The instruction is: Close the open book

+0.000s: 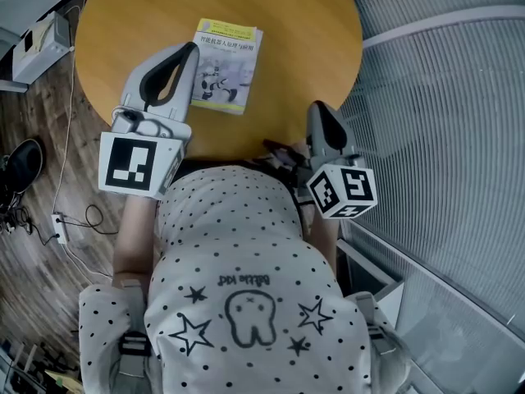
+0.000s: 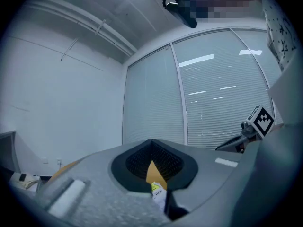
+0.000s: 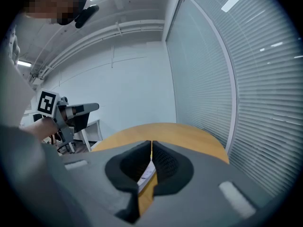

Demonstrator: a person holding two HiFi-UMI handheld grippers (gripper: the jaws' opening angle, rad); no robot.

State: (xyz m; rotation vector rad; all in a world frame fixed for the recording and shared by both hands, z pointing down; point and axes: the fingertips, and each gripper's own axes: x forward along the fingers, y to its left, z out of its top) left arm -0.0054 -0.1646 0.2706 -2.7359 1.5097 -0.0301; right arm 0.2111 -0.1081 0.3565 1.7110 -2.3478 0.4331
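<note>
Head view, book (image 1: pixel 225 64): we see it closed, cover up, lying flat on the round wooden table (image 1: pixel 287 23), left of the top's middle.
Head view, left tool (image 1: pixel 190 52): in our sight its tip overlaps the book's left edge; from here we cannot tell whether it touches.
Head view, right tool (image 1: pixel 318 109): it sits by the table's near edge, to the right of the book and well apart from it.
Left gripper view, left tool (image 2: pixel 151 143): we find its jaws pressed together with nothing between them, pointing level at a glass wall with blinds (image 2: pixel 222 89); a sliver of table and book (image 2: pixel 158 190) shows low in the gap behind the tips.
Left gripper view, right tool (image 2: pixel 221 147): it shows side-on at the right.
Right gripper view, right tool (image 3: pixel 151 143): its jaws are together and hold nothing, aimed across the table (image 3: pixel 161 131); a strip of the book (image 3: pixel 147 174) shows beneath them.
Right gripper view, left tool (image 3: pixel 96 107): we see it at the left, held above table height.
</note>
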